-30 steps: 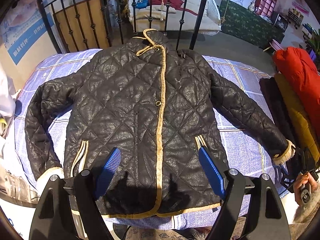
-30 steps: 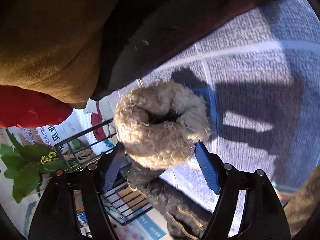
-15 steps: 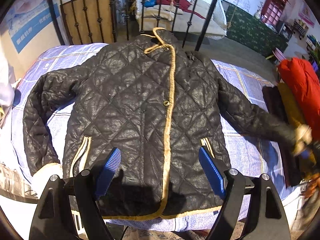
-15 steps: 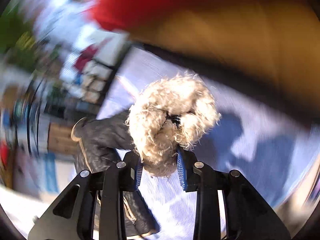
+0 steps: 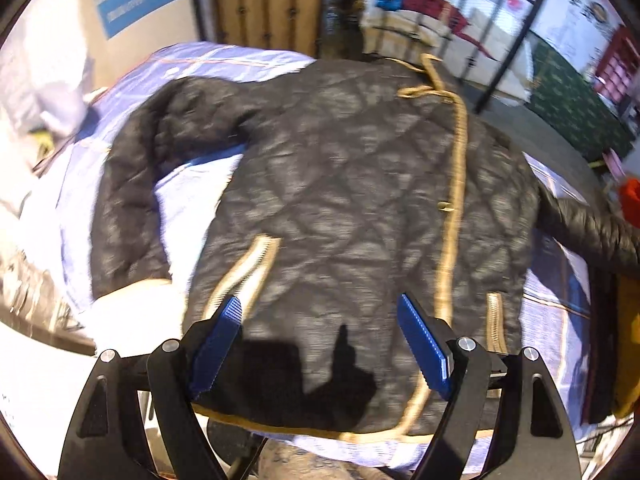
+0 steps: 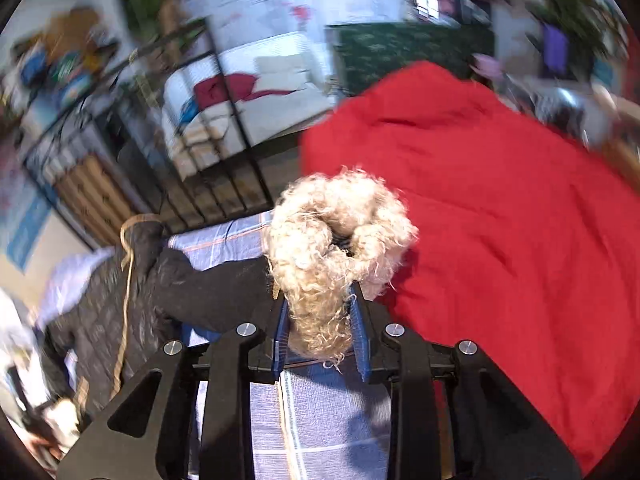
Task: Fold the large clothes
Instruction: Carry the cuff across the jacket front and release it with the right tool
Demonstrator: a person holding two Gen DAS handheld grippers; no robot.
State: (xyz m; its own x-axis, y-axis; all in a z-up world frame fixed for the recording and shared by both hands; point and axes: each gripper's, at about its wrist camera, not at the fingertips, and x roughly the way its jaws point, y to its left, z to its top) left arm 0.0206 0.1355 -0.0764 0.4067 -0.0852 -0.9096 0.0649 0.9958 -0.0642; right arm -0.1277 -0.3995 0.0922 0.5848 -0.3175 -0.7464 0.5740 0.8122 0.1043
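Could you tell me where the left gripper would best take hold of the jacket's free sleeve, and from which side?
Probably at the pale cuff of the sleeve. It lies flat on the bedsheet left of the jacket body. The open left gripper could come from the near-left edge, pinching the cuff's end.

Quilted, faintly glossy black jacket [image 5: 352, 200] with curly fleece cuff [image 6: 336, 248]

Black iron railing [image 5: 504, 36], wooden panel [image 5: 268, 4] behind bed; white sofa [image 6: 276, 92] beyond; sunlit.
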